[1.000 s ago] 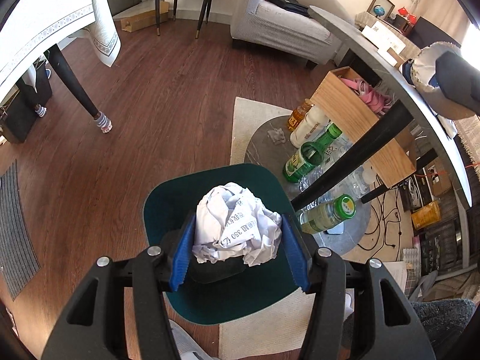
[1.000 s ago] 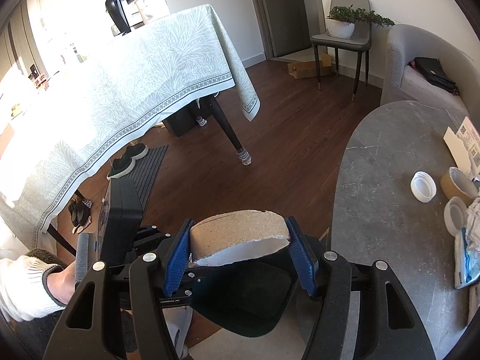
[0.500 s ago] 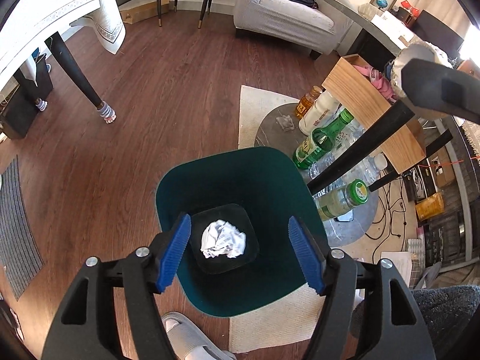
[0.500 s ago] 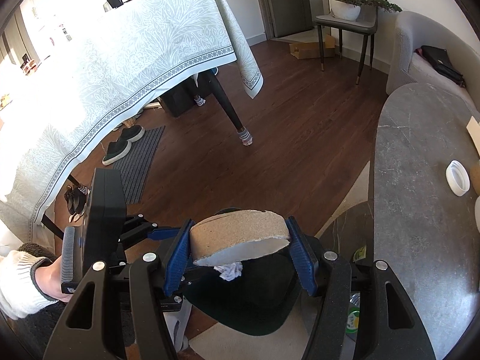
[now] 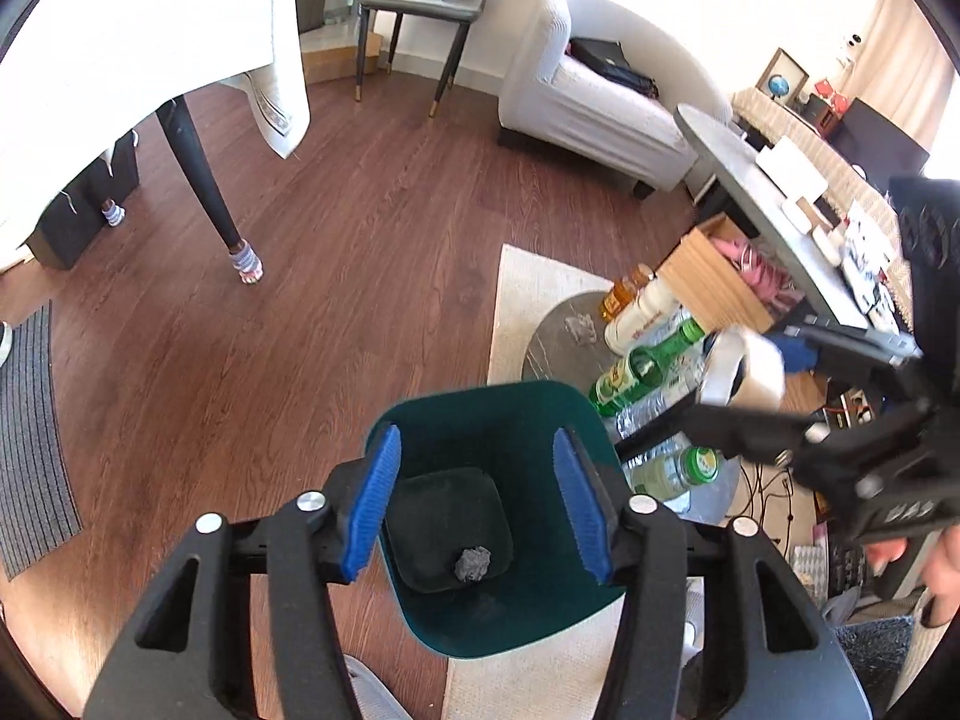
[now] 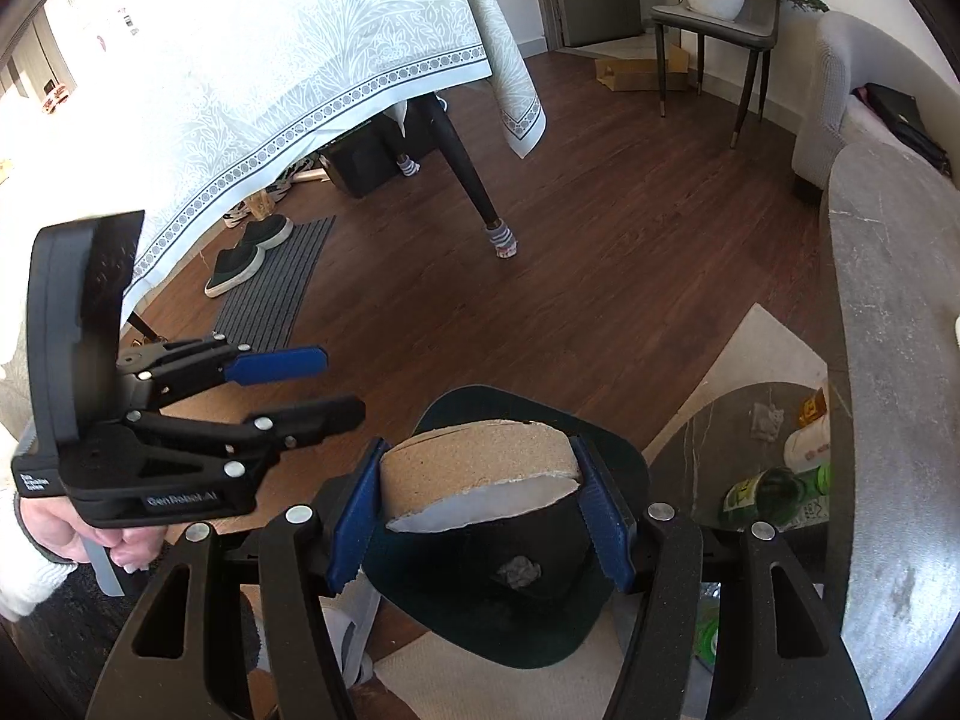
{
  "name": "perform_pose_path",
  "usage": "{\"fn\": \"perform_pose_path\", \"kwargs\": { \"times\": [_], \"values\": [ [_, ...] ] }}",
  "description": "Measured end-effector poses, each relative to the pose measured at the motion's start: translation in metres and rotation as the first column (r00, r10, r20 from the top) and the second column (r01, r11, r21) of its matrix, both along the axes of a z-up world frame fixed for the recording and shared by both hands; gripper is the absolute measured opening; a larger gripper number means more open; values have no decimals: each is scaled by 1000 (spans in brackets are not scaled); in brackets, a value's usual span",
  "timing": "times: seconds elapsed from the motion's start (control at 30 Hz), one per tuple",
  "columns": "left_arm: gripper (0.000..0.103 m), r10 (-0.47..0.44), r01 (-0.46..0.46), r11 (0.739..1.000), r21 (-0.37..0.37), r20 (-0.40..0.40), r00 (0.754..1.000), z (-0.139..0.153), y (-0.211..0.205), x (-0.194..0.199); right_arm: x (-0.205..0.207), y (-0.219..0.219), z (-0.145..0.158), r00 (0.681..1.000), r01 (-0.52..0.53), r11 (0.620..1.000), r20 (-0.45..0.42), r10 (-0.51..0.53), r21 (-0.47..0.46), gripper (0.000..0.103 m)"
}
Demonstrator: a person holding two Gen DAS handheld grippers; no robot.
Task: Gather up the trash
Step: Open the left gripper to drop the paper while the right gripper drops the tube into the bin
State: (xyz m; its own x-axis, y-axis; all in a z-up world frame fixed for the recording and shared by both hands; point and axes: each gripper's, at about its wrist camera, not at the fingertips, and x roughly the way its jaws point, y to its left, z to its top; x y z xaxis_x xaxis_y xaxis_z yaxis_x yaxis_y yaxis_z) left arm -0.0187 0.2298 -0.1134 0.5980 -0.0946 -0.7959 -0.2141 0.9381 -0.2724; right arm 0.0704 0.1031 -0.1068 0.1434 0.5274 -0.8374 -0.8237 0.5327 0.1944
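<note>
My left claw (image 5: 477, 501) is closing with nothing between its blue pads; it hangs tilted steeply down over the green bin (image 5: 498, 516). One crumpled paper ball (image 5: 473, 563) lies on the bin's floor, straight below and ahead of that claw.

My right claw (image 6: 480, 507) is clamped on one cardboard roll (image 6: 480, 465), both pads pressing its sides, jaws about half apart. It also points steeply down, the roll held above the bin's (image 6: 534, 642) mouth with the same paper ball (image 6: 519, 571) beneath it.

From the right wrist view I see my left claw (image 6: 300, 384) off to the left, held in a hand (image 6: 90, 534) with a white sleeve (image 6: 24, 582). To the right of both claws I count three green-capped bottles (image 5: 645, 369) by the bench (image 6: 888, 420), though others there are too cluttered to count.
</note>
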Motion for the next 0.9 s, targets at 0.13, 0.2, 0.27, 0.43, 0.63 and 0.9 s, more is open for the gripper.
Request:
{"fn": "perform_pose_path", "kwargs": {
  "times": [0.13,0.2,0.27,0.43,0.63,0.9],
  "values": [
    [45,9,-9,1000,10,32,999,14,5,-2,-2,6,-16,1000,-4,999,-3,4,-47,62],
    [44,11,-11,1000,6,48,999,22,6,-2,-5,10,-25,1000,-11,997,-10,10,-72,62],
    [43,13,-13,1000,6,67,998,30,8,-3,-8,15,-33,1000,-23,995,-19,21,-92,62],
    [42,17,-18,1000,6,114,993,49,9,-4,-14,23,-51,999,-40,988,-24,36,-152,62],
    [42,18,-16,1000,-9,154,988,65,8,-2,-17,25,-64,999,-39,982,-34,34,-186,66],
    [42,13,-12,1000,-8,194,981,83,0,-1,-18,19,-66,999,-43,981,-37,36,-191,73]
  ]
}}
